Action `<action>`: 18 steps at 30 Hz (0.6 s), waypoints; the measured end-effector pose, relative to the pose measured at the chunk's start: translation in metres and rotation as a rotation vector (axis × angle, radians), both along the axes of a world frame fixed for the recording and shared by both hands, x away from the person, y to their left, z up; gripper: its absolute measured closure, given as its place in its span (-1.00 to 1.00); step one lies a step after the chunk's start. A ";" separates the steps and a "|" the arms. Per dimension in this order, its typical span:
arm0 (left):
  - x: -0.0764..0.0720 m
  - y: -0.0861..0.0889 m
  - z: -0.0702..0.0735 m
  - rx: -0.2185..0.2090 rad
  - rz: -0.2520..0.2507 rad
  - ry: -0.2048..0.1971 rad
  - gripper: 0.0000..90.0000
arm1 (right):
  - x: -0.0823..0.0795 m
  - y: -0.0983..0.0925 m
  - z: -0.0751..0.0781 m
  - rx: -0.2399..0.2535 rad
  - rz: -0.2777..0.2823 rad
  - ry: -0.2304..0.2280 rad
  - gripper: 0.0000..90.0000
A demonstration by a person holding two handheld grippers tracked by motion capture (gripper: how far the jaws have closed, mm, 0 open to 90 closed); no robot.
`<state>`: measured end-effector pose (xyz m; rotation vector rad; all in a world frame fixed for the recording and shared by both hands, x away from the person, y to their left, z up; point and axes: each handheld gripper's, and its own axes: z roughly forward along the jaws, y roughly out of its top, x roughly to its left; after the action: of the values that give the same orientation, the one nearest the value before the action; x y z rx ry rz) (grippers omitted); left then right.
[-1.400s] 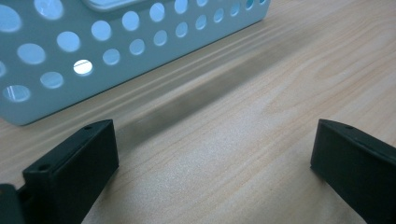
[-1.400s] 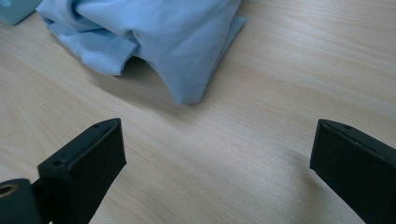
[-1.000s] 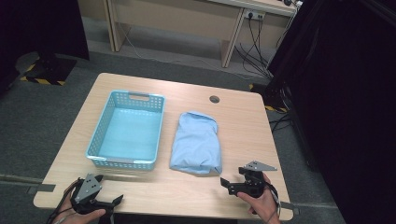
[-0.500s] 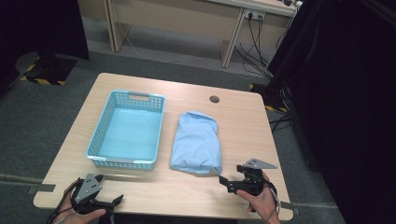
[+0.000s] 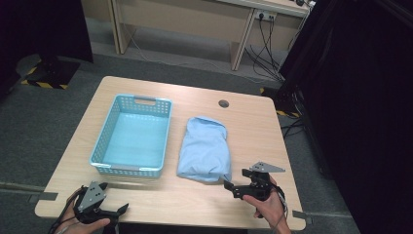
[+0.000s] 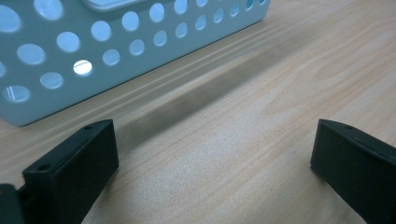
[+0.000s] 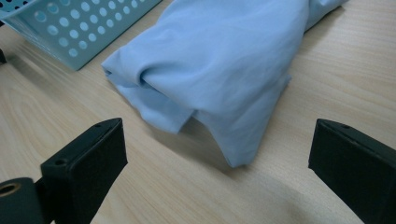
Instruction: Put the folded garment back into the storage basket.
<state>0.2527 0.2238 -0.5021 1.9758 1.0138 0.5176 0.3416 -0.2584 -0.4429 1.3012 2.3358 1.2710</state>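
A folded light-blue cloth (image 5: 204, 148) lies on the wooden table (image 5: 253, 126), right of an empty light-blue perforated basket (image 5: 127, 168). My right gripper (image 5: 236, 179) is open just off the cloth's near right corner, pointing at it. In the right gripper view, the cloth's folded edge (image 7: 219, 60) lies ahead of the wide-apart jaws of the right gripper (image 7: 219, 158), with nothing between them. My left gripper (image 5: 114, 197) is open at the table's near left corner. In the left gripper view, the left gripper (image 6: 215, 158) faces the basket's near wall (image 6: 70, 56).
A round cable hole (image 5: 223, 103) sits near the table's far edge. Behind the table stands a wooden desk (image 5: 195, 19) with cables (image 5: 265, 39) hanging down. A dark curtain (image 5: 360, 97) hangs at the right. The basket's corner (image 7: 79, 28) shows in the right gripper view.
My right gripper has edged a little left and forward, closer to the cloth's near corner. The left gripper has stayed put.
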 end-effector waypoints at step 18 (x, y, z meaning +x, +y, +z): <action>0.000 0.000 0.000 -0.002 0.002 0.001 -1.00 | 0.009 0.014 0.008 0.018 0.033 -0.008 -0.89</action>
<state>0.2527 0.2235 -0.5022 1.9735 1.0168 0.5164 0.3509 -0.2442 -0.4345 1.2648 2.3553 1.3076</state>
